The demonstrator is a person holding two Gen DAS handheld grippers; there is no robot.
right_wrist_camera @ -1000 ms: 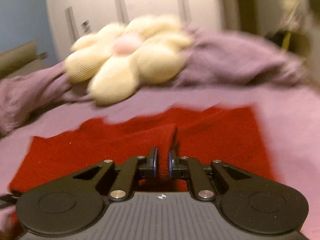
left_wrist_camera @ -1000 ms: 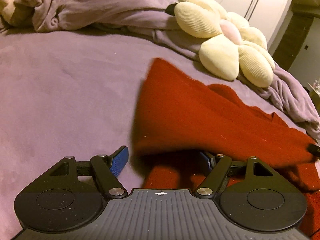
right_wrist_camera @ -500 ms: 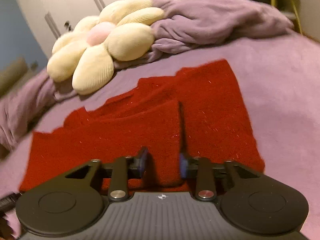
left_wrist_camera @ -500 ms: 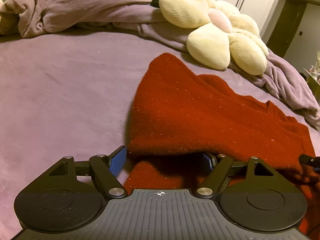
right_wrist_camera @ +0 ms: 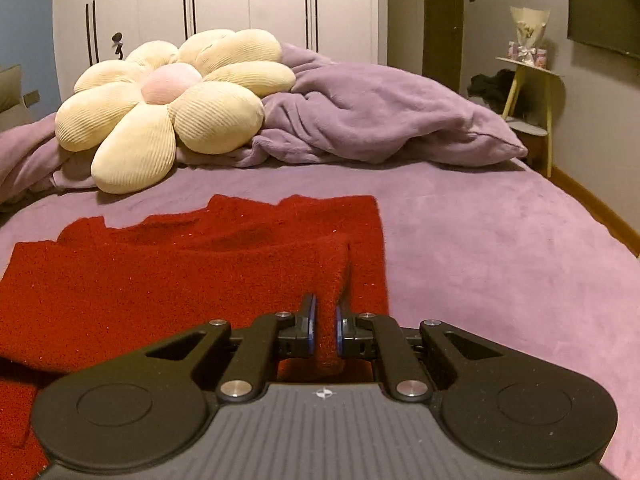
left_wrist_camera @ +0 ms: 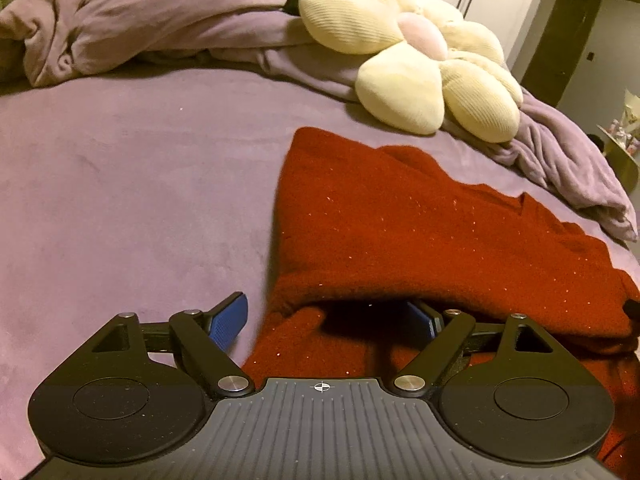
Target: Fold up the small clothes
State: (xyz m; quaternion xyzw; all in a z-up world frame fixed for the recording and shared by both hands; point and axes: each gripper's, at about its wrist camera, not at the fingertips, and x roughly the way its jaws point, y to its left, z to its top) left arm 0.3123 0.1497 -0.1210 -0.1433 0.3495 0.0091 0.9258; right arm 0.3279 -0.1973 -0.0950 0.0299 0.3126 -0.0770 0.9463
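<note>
A red knitted garment (left_wrist_camera: 420, 236) lies on the purple bed, with its near part folded over. My left gripper (left_wrist_camera: 326, 318) is open at the fold's near edge. Its left finger (left_wrist_camera: 228, 320) is bare over the bedspread, and its right finger (left_wrist_camera: 422, 316) is partly hidden under the cloth. In the right wrist view the same red garment (right_wrist_camera: 160, 272) spreads to the left. My right gripper (right_wrist_camera: 325, 326) is shut on a raised corner of it.
A cream flower-shaped pillow (left_wrist_camera: 416, 68) (right_wrist_camera: 172, 108) and a crumpled purple blanket (right_wrist_camera: 380, 116) (left_wrist_camera: 120, 32) lie at the far side of the bed (left_wrist_camera: 140, 184). A small yellow side table (right_wrist_camera: 532, 92) stands at the right, beyond the bed's edge.
The right gripper opened half a second ago and has shut again on the corner of the garment. The left gripper stays open and the folded layer has settled lower over it.
</note>
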